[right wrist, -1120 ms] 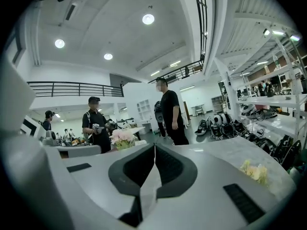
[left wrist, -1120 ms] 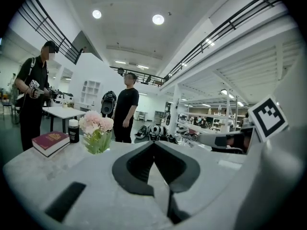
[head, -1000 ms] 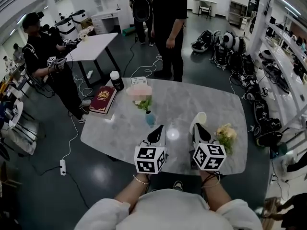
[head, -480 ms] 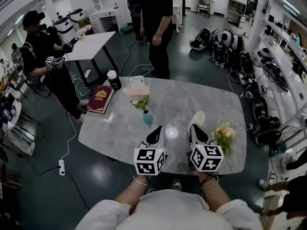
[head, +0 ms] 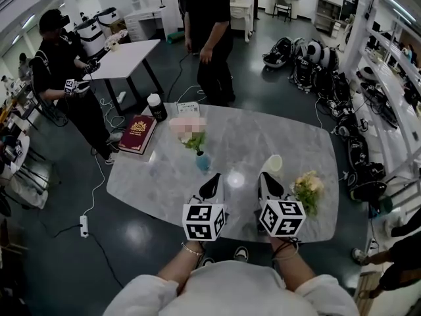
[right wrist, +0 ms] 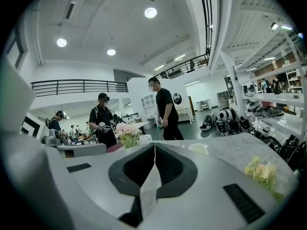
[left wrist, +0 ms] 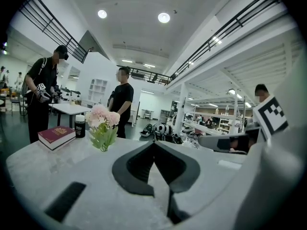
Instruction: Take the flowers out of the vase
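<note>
Jaws of the left gripper [left wrist: 154, 143] are pressed together with nothing between them. Those of the right gripper [right wrist: 154, 146] meet edge to edge in the same way and hold nothing. The two grippers sit side by side, apart from each other, over the near part of a grey marbled table [head: 250, 133], both pointing away from the person who holds them.

Just ahead of the left gripper and a little to its left, a small blue vase [head: 203, 163] stands upright, clear of the tips. Pink flowers [left wrist: 101, 119] and green leaves rise from it.

Just to the right of the right gripper, a yellow bunch [head: 308, 188] lies on the tabletop. Ahead of that gripper's tips and slightly right is a pale round object [head: 274, 162]; what it is cannot be made out.

Farther ahead of the left gripper, beyond the vase, a white card [head: 189, 109] stands near the far edge. To its left are a dark bottle [head: 156, 108] with a white cap and a red book [head: 138, 134] lying flat.

Past the table, well away from both grippers, a person in black [head: 207, 31] stands on the dark floor. Far off to the left, a second person [head: 62, 71] stands by a white table [head: 128, 58]. Far to the right of the right gripper, bags [head: 306, 58] lie on the floor.
</note>
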A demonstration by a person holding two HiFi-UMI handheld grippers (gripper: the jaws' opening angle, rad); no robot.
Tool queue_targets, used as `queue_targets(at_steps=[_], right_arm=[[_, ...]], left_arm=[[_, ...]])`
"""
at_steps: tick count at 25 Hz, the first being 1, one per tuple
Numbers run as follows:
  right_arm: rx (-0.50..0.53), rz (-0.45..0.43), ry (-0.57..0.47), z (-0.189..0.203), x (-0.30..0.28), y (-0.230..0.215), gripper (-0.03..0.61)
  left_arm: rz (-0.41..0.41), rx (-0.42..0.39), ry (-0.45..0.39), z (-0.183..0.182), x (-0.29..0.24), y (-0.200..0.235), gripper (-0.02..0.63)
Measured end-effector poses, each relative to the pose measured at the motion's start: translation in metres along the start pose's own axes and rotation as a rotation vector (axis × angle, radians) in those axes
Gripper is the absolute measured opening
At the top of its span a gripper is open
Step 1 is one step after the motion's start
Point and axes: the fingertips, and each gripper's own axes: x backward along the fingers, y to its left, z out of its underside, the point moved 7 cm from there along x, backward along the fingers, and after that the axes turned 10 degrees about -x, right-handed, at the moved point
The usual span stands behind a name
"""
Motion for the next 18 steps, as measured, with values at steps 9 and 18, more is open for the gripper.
queue_targets(at_steps=[9, 18], right_arm=[[0.001, -0.082, 0.036, 0.006, -0.017, 0.003, 0.009], [0.017, -0.203, 0.112, 0.010, -0.044, -0.003, 0.008]], left_arm=[[-0.051, 0.026, 0.038, 0.014, -0.006, 0.005, 0.008], [-0.194, 0.054, 0.088, 0.027, -0.004, 0.011, 0.008]])
